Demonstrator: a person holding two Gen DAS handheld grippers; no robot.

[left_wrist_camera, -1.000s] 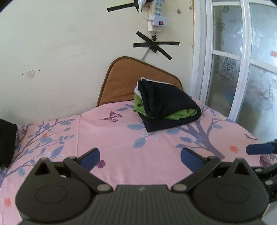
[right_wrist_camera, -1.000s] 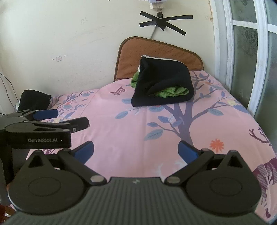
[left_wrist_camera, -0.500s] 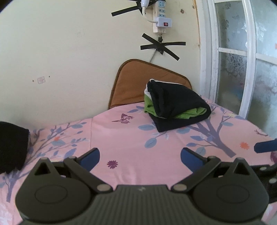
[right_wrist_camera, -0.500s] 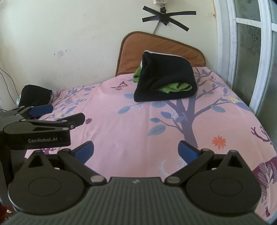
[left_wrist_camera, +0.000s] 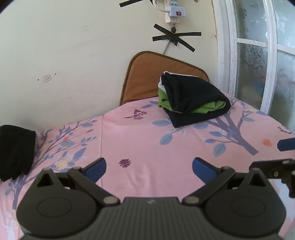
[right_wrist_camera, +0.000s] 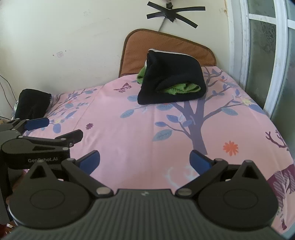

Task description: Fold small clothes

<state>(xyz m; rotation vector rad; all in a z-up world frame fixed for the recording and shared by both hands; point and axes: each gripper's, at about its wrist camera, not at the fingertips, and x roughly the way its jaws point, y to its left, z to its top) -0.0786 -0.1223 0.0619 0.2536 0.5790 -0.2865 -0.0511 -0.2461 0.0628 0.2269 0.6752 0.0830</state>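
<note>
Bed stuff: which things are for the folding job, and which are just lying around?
For the job:
- stack of folded clothes
- black garment
- left tool, open
- right tool, open

Just lying around:
- brown cushion
- power strip
- black tape
- window

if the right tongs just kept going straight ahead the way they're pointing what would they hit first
Probably the pink sheet: the open right tongs look down at bare fabric. Further along sits the folded black and green pile, though depth is hard to judge.
</note>
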